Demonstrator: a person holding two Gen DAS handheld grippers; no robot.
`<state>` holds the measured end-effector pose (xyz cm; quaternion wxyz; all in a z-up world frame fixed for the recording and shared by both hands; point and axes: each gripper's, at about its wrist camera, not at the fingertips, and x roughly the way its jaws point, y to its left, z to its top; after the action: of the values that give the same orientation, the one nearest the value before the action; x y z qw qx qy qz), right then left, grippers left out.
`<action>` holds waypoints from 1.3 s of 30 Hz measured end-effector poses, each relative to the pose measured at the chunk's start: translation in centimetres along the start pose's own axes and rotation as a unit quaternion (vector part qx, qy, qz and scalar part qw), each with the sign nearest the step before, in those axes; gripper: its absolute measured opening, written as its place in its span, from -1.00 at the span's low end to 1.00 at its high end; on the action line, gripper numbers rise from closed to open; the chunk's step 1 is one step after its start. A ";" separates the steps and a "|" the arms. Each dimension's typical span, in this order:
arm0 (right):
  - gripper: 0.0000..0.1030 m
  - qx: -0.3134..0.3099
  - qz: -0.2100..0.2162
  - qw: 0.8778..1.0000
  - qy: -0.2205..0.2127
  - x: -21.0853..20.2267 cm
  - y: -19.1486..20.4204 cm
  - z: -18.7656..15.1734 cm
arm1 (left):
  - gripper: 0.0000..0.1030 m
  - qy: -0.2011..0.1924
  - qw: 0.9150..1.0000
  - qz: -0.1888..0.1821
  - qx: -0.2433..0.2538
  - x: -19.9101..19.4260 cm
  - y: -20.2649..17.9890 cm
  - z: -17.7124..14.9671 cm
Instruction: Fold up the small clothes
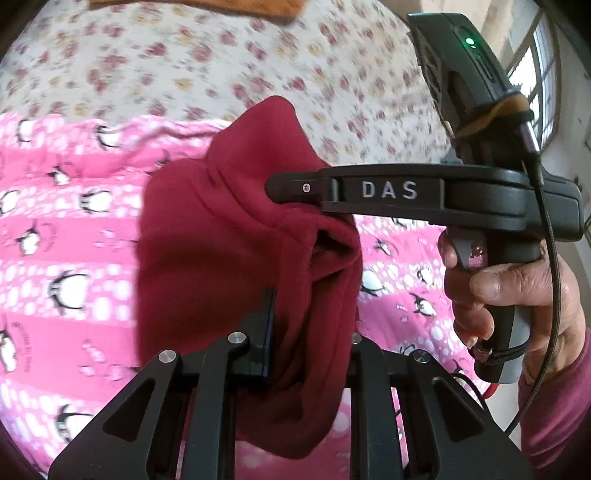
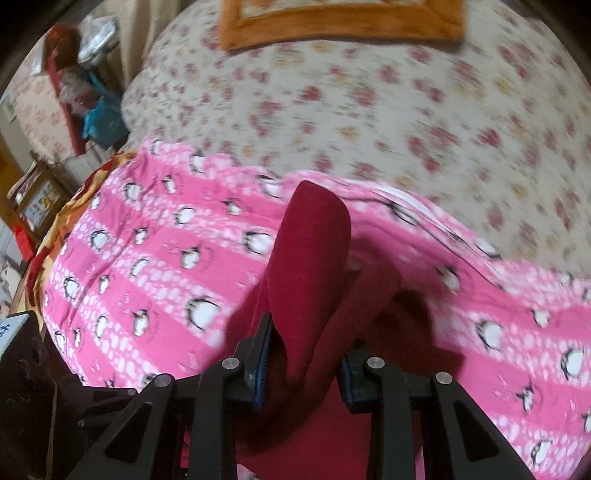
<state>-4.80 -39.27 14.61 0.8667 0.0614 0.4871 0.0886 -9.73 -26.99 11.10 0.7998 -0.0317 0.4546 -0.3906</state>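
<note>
A dark red fleece garment (image 1: 221,236) hangs bunched in the air above a pink penguin-print blanket (image 1: 55,240). My left gripper (image 1: 310,332) is shut on a fold of it. My right gripper (image 1: 280,188) comes in from the right in the left wrist view and grips the garment's upper edge. In the right wrist view the garment (image 2: 314,251) rises between the fingers of my right gripper (image 2: 306,362), which is shut on it. The garment's lower part drapes out of sight below both grippers.
The pink blanket (image 2: 147,258) lies on a bed with a floral sheet (image 2: 369,110). An orange-bordered cloth (image 2: 332,29) lies at the far side. Cluttered furniture (image 2: 74,92) stands left of the bed. A window (image 1: 543,92) is at the right.
</note>
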 end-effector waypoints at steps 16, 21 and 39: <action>-0.25 0.111 -0.052 0.992 -0.015 3.0 -8.9 -5.3 | -0.02 0.043 0.996 -0.054 0.064 1.1 -3.3 -2.6; 0.02 0.144 0.020 0.989 -0.039 -1.6 -8.3 -8.1 | -0.02 -0.007 0.995 0.024 0.095 -3.7 -0.1 -3.9; -0.88 0.080 0.042 0.996 -0.028 -2.4 -2.3 -14.6 | -0.02 0.012 0.994 0.082 0.073 -2.4 2.2 -5.2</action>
<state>-18.26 -41.76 8.57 0.8678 0.1535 0.4651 0.0840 -13.03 -22.27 8.85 0.8239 0.0688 0.4352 -0.3565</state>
